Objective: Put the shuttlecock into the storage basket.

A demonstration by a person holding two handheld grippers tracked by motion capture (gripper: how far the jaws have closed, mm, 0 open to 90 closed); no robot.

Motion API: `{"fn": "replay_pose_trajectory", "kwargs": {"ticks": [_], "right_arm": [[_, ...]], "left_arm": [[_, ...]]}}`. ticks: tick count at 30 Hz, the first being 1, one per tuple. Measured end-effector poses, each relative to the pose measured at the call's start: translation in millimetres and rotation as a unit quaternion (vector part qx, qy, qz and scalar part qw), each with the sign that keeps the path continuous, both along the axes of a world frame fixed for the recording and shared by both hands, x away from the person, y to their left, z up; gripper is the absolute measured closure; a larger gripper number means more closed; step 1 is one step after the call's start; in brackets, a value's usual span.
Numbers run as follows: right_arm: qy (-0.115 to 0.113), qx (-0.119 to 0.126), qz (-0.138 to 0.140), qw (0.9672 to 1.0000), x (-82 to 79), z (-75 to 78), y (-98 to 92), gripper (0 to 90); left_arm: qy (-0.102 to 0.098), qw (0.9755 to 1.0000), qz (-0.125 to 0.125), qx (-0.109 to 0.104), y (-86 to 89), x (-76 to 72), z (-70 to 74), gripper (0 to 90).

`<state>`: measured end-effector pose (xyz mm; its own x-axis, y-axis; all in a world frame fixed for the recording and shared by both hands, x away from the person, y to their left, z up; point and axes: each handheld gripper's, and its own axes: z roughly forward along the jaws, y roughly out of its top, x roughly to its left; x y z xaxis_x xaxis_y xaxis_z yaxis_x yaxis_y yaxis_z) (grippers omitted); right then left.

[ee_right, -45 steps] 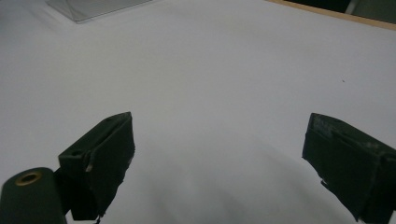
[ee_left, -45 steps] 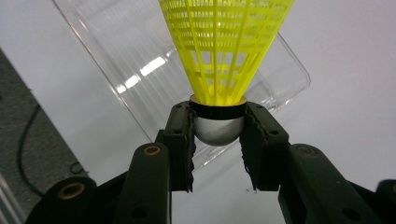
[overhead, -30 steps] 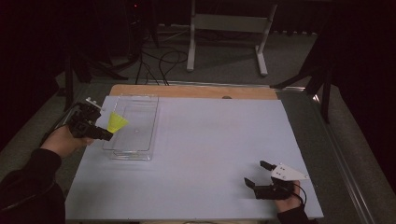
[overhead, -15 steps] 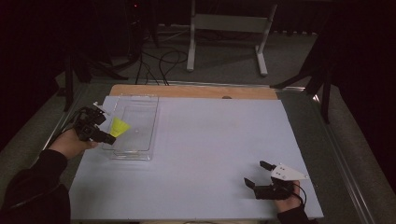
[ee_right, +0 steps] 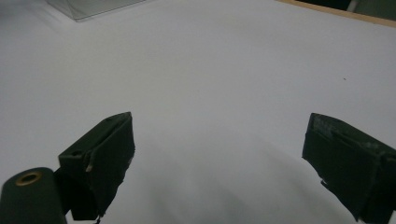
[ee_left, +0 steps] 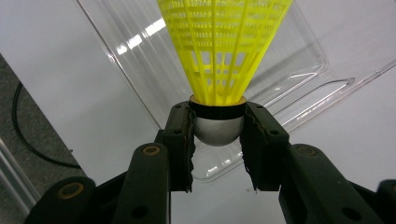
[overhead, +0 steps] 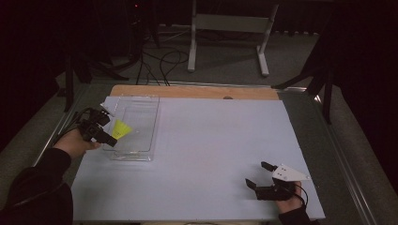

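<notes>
A yellow shuttlecock (ee_left: pixel 219 51) with a silver-grey rounded cork is clamped at its base between the jaws of my left gripper (ee_left: pixel 217 135). In the high view that left gripper (overhead: pixel 109 136) is at the left wall of a clear plastic tray (overhead: pixel 141 110), and the shuttlecock (overhead: pixel 121 129) points its skirt over the tray. The tray's wall (ee_left: pixel 140 88) lies just beyond the skirt. My right gripper (overhead: pixel 259 174) rests low on the white table near the front right, its jaws wide apart with nothing between them; in its own view the right gripper (ee_right: pixel 219 158) faces bare tabletop.
The white table cover (overhead: pixel 211 140) spreads between the two hands. A wooden strip (overhead: pixel 197 92) runs along the far edge. Beyond it stand a metal stand (overhead: pixel 230 28) and cables (overhead: pixel 164 56) on the floor. A tray corner (ee_right: pixel 88 7) shows far off in the right gripper view.
My left hand has carried the shuttlecock a little farther from the near edge along the tray's left wall. The right gripper has stayed where it was.
</notes>
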<state>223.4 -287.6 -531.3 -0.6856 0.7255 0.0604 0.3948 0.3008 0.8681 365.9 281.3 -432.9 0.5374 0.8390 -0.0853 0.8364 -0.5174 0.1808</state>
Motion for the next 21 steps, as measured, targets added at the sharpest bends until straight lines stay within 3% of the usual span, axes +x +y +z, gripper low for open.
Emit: {"fn": "replay_pose_trajectory", "kwargs": {"ticks": [7, 21], "right_arm": [[-0.002, -0.001, -0.003, 1.0000, -0.3, 0.7, -0.8, 9.4], [-0.003, -0.001, -0.002, 1.0000, -0.1, 0.7, -0.7, 9.4]], "left_arm": [[-0.004, 1.0000, 0.006, -0.006, -0.4, 0.2, 6.7, 57.6], [-0.021, 0.9992, 0.035, -0.008, -6.7, 1.4, 18.6, 25.4]]}}
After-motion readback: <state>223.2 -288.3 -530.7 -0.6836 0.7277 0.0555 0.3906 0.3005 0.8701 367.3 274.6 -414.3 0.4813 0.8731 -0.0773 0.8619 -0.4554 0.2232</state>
